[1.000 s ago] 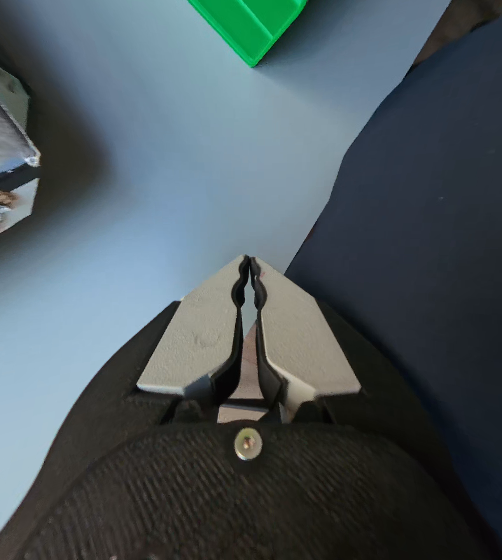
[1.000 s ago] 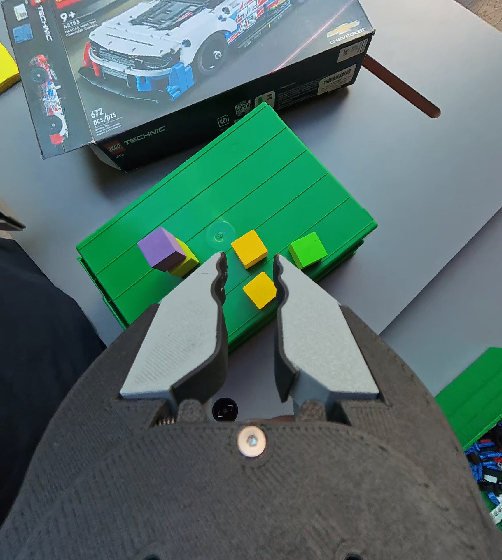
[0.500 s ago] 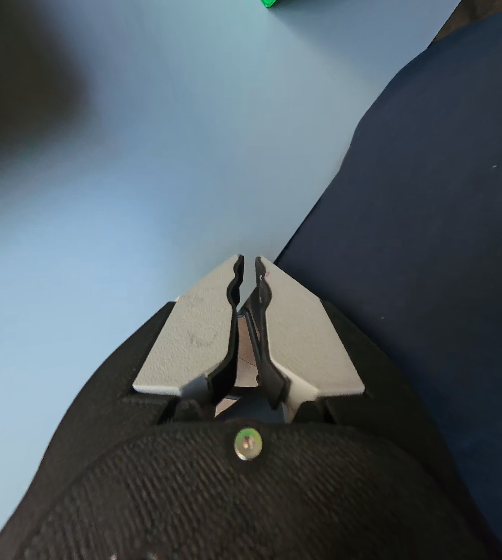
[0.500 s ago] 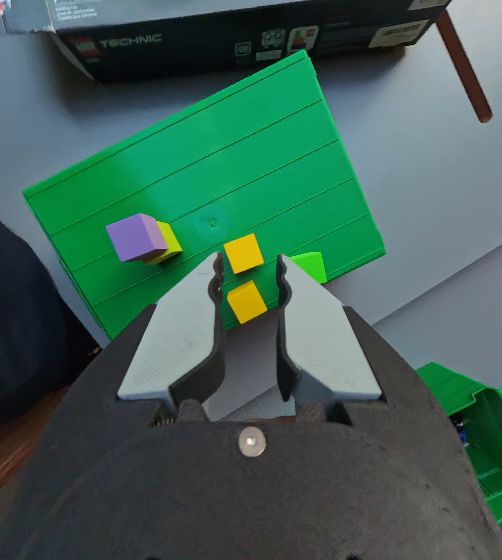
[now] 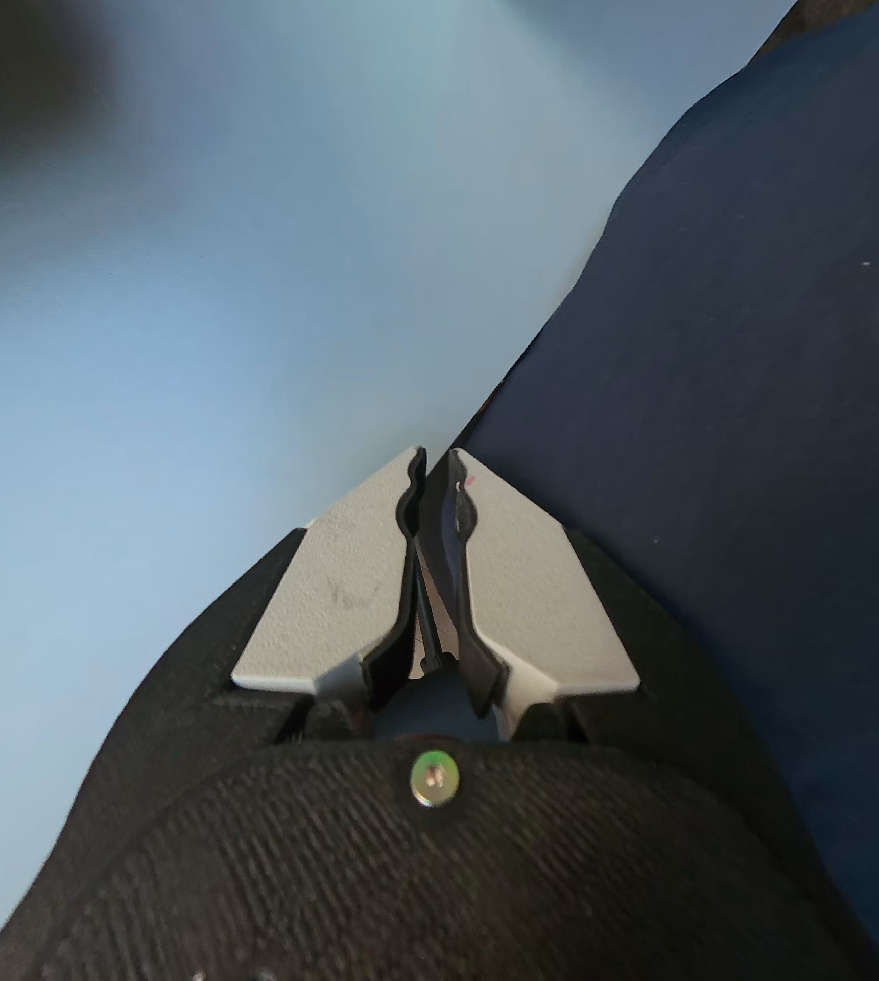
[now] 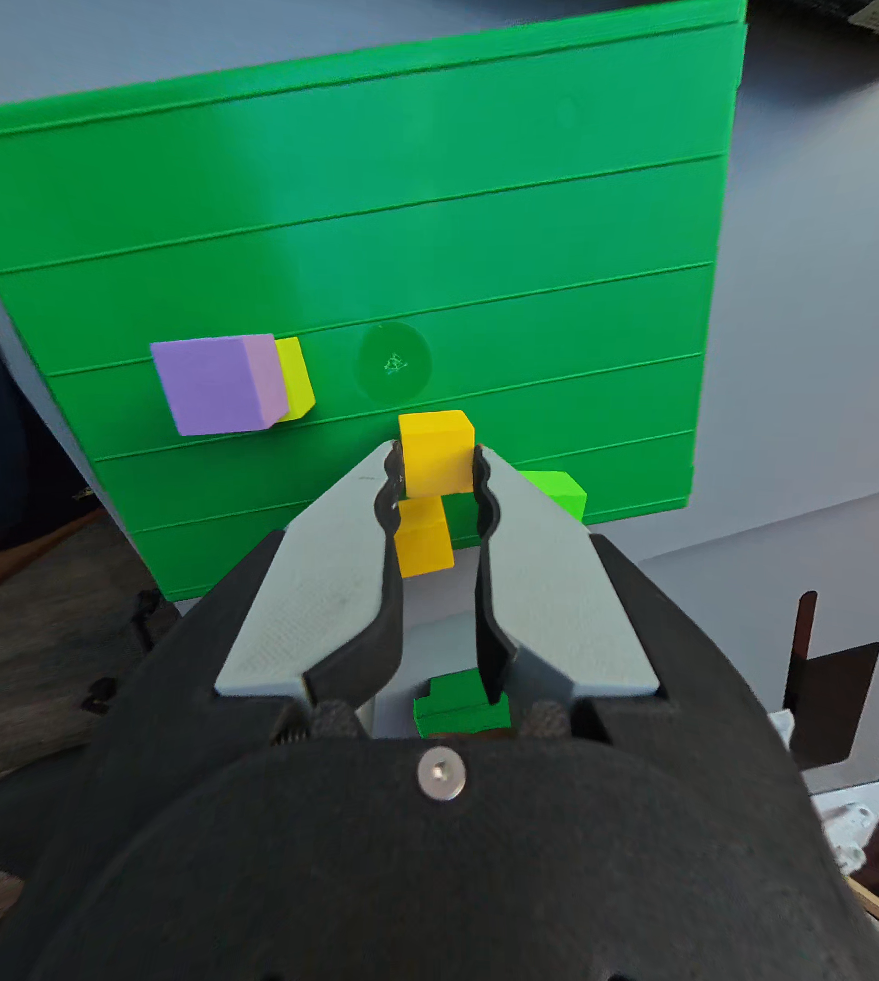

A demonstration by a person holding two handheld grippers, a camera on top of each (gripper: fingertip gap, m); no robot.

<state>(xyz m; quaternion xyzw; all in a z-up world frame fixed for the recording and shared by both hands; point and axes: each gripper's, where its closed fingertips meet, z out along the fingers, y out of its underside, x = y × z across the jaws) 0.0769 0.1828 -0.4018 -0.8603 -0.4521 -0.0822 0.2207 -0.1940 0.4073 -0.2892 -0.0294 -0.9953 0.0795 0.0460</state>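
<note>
Right gripper (image 6: 436, 456) fingers pinched the yellow cube (image 6: 436, 451) by its side faces, likely light and rigid; left gripper (image 5: 437, 451) fingers barely parted, empty.

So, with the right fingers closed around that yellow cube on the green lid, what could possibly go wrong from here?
1. The right gripper grips the far yellow cube only with its fingertips, so the cube may slip or twist out.
2. A second yellow cube lies between the fingers, just behind the first; it could be dragged or knocked off the near edge of the flat green plastic lid.
3. The small bright green cube sits beside the right finger and near the lid's edge; a sideways move may push it off.
</note>
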